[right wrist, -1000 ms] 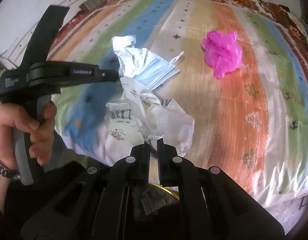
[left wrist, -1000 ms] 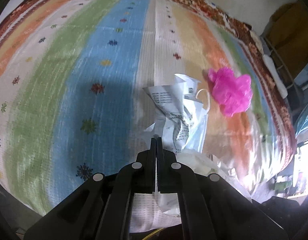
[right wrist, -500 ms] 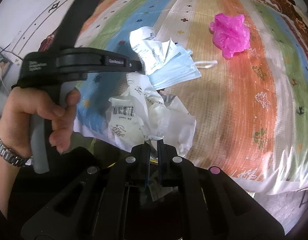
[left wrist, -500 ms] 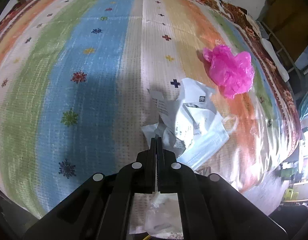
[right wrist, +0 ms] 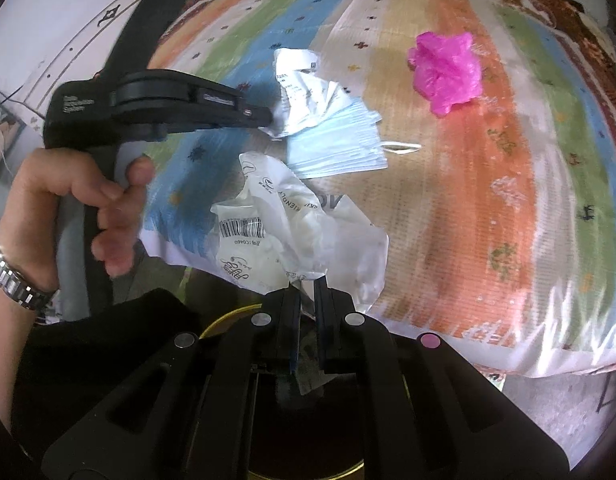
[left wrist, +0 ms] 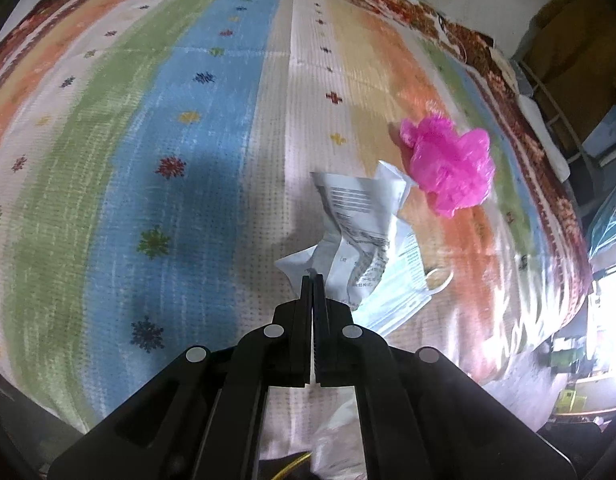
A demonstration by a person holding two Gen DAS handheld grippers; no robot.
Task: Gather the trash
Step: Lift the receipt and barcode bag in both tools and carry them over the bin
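Trash check, left wrist view: left gripper (left wrist: pixel 312 280) clamped shut on crumpled printed paper (left wrist: pixel 358 224), over face mask (left wrist: pixel 392 292) on striped bedspread (left wrist: pixel 187 140). Thin pinch, could slip. Shifted since earlier.

Right wrist view: right gripper (right wrist: pixel 306 284) nipping white plastic bag (right wrist: pixel 291 236) at bed edge; might tear loose. Barely changed.

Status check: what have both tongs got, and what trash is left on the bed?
Left tongs shut on crumpled paper. Right tongs shut on white plastic bag. Blue face mask and pink bag loose on bedspread. Nothing blocking.
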